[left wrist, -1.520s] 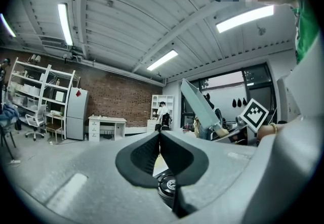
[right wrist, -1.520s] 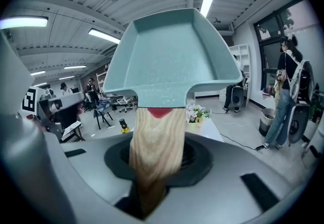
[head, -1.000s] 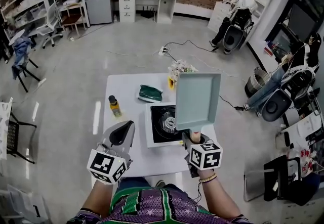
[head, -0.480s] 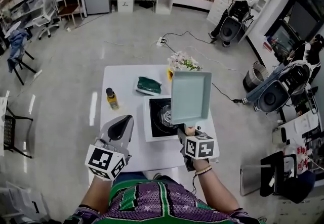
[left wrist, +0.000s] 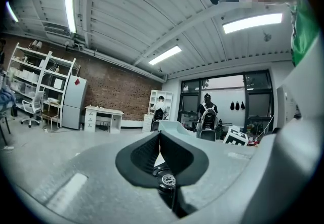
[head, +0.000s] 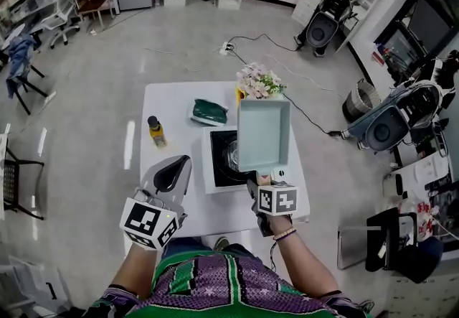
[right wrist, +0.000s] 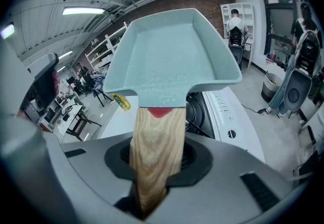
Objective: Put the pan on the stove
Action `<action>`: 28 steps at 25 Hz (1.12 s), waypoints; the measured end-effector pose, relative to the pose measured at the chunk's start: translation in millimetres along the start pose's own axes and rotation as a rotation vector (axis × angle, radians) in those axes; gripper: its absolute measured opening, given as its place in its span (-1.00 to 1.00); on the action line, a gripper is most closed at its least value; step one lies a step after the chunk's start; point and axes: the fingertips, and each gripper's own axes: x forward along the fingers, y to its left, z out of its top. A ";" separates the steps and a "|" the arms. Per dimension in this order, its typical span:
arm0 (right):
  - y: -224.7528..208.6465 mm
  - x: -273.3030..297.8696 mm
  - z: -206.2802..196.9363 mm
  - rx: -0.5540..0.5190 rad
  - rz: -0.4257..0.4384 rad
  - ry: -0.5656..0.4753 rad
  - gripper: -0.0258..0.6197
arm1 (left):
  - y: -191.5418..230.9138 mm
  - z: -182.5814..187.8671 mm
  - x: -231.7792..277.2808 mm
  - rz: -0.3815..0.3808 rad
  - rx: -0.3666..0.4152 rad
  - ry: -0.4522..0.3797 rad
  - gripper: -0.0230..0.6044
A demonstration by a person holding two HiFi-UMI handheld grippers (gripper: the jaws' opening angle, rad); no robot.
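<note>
A pale green square pan [head: 264, 133] with a wooden handle [right wrist: 154, 137] hangs over the right half of the white single-burner stove [head: 213, 179]. Whether it touches the stove I cannot tell. My right gripper [head: 262, 181] is shut on the handle, close to the table's front edge. In the right gripper view the pan [right wrist: 172, 51] fills the middle, with the stove's burner and control strip [right wrist: 230, 112] under its right side. My left gripper [head: 176, 166] hovers left of the stove with its jaws closed on nothing. In the left gripper view, the left gripper [left wrist: 159, 139] points level.
On the white table [head: 172, 105] stand a small oil bottle [head: 153, 131] at the left, a dark green pouch [head: 209, 112] behind the stove and a bunch of flowers [head: 259, 83] at the far edge. Cables, chairs and seated people lie beyond on the floor.
The right gripper has sunk with the pan, which now tilts less and sits lower over the stove. The left gripper has stayed where it was.
</note>
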 end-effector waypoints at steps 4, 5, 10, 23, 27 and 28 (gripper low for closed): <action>-5.1 5.4 -8.7 0.007 -0.010 0.032 -0.62 | -3.8 -3.9 0.0 -0.014 -0.010 0.004 -0.87; -7.6 7.5 -11.5 0.008 -0.014 0.040 -0.62 | -4.6 -5.9 0.5 -0.016 -0.012 0.005 -0.87; -13.8 17.8 -29.6 0.038 -0.008 0.088 -0.62 | -12.7 -13.9 -3.4 -0.030 -0.015 0.012 -0.87; -15.3 53.6 -64.9 0.057 -0.023 0.233 -0.61 | 2.4 -28.5 -14.4 -0.027 -0.084 0.024 -0.87; -16.7 61.6 -65.6 0.055 -0.036 0.260 -0.61 | 11.0 -29.0 -17.9 -0.012 -0.091 0.026 -0.87; -17.1 63.3 -65.4 0.054 -0.040 0.266 -0.61 | 12.4 -29.4 -18.4 -0.009 -0.088 0.027 -0.87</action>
